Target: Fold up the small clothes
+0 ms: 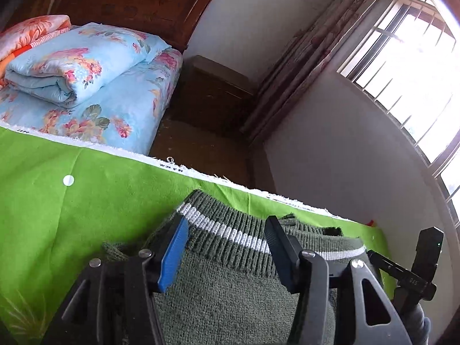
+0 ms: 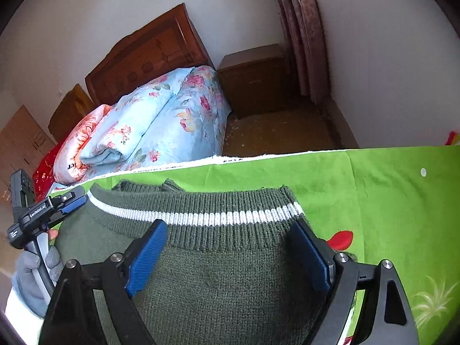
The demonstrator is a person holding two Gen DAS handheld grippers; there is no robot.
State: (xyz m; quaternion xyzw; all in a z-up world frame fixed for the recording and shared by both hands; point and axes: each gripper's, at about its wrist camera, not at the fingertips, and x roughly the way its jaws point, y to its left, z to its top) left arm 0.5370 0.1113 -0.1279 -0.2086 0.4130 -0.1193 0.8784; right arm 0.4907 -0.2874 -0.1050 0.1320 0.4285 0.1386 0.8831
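Note:
A dark green knitted sweater (image 1: 230,276) with a white stripe across its ribbed hem lies folded on a bright green cloth (image 1: 72,201). It also shows in the right wrist view (image 2: 218,281). My left gripper (image 1: 225,230) is open, its blue-padded fingers spread over the sweater near the striped hem. My right gripper (image 2: 230,230) is open too, fingers spread over the sweater just below the stripe. The left gripper also shows at the sweater's left edge in the right wrist view (image 2: 72,201), held by a gloved hand.
The green cloth (image 2: 388,195) ends in a white frayed edge (image 1: 184,169). Beyond it stand a bed with folded floral quilts (image 1: 80,66), a wooden headboard (image 2: 149,54), a nightstand (image 2: 256,77), curtains and a barred window (image 1: 417,66).

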